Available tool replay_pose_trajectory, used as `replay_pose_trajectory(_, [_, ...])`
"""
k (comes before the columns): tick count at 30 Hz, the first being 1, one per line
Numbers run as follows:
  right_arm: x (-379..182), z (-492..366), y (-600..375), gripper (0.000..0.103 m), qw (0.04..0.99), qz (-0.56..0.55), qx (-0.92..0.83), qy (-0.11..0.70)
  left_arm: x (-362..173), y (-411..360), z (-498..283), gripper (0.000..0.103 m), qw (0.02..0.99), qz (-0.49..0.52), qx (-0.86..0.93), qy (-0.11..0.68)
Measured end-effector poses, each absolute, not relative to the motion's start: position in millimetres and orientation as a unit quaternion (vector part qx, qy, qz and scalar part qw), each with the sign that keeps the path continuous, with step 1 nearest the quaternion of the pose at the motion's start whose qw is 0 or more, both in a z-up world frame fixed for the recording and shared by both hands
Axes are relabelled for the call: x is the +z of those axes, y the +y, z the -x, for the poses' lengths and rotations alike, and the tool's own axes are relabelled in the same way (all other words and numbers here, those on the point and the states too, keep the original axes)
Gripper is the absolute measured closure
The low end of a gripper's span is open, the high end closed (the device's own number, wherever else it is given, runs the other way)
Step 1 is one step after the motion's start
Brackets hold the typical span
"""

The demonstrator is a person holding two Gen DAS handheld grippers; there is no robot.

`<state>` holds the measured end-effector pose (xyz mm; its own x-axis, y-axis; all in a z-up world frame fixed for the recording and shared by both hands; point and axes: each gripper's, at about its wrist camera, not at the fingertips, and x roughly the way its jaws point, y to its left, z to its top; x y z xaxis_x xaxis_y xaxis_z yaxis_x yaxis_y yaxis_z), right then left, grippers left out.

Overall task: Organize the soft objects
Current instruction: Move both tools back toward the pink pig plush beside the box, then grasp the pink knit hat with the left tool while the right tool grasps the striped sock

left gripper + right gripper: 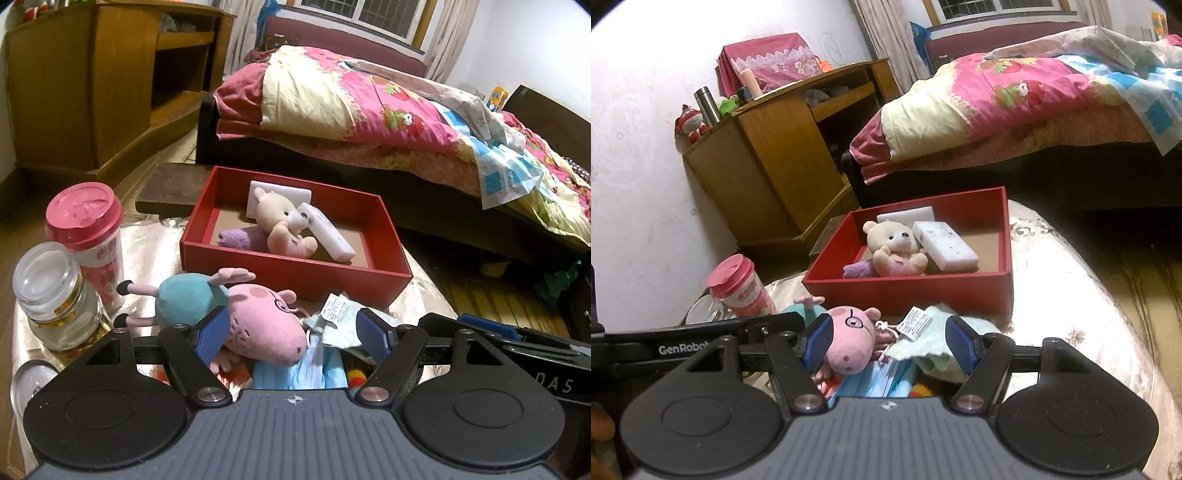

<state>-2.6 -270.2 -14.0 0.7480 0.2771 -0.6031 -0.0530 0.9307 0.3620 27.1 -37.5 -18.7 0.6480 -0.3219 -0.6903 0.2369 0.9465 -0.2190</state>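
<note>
Both tools are hanging low over the bench (1052, 280), which has a shiny pale cloth on it. The left tool (291, 332) is spread wide with nothing in it, blue pads either side of the pig (255, 321), a pink plush with glasses and a teal body lying on its side. The right tool (886, 341) is just as wide and also holding nothing, with the same pig (849, 343) by its left pad. Next to the pig there's a pale green cloth (341, 325) with a white tag, and under that a blue mask (295, 373). Right behind the pile sits the red box (908, 291), and already inside it are a beige bear (894, 247), a purple plush (858, 269) tucked against it, and two white sponges (945, 245), one flat and one leaning on the back wall. Off to the left stand a pink cup (88, 236) and a glass jar (55, 295), touching or close to it. The bed (369, 107) with its pink quilt is behind everything.
</note>
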Motion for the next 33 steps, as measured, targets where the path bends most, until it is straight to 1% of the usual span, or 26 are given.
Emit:
replay_pose_trajectory(7, [-15.3, 9.6, -271.4, 0.06, 0.92, -0.165, 0.089, 0.345, -20.0, -32.1, -17.3, 0.028, 0.905, 0.056, -0.157, 0.392])
replay_pose_trajectory(16, [-23.1, 12.6, -268.9, 0.059, 0.915, -0.158, 0.089, 0.362, -33.2, -21.1, -9.9, 0.028, 0.891, 0.067, -0.157, 0.422])
replay_pose_trajectory(20, [-40.9, 9.5, -263.1, 0.058, 0.904, -0.139, 0.085, 0.394, -36.5, -16.2, -7.4, 0.028, 0.885, 0.081, -0.157, 0.431])
replay_pose_trajectory(23, [-64.3, 4.5, -247.5, 0.058, 0.889, -0.1, 0.09, 0.438, -33.2, -13.3, -7.4, 0.028, 0.886, 0.086, -0.16, 0.427])
replay_pose_trajectory(25, [-73.6, 2.9, -238.9, 0.058, 0.884, -0.08, 0.098, 0.451, -33.1, -12.9, -7.7, 0.027, 0.886, 0.087, -0.16, 0.427])
replay_pose_trajectory(29, [-84.4, -1.2, -234.4, 0.058, 0.881, -0.074, 0.089, 0.458, -36.2, -12.7, -9.9, 0.027, 0.881, 0.093, -0.163, 0.434])
replay_pose_trajectory(33, [-80.0, -6.6, -249.1, 0.058, 0.886, -0.107, 0.07, 0.445, -37.8, -12.4, -11.1, 0.027, 0.877, 0.1, -0.171, 0.438])
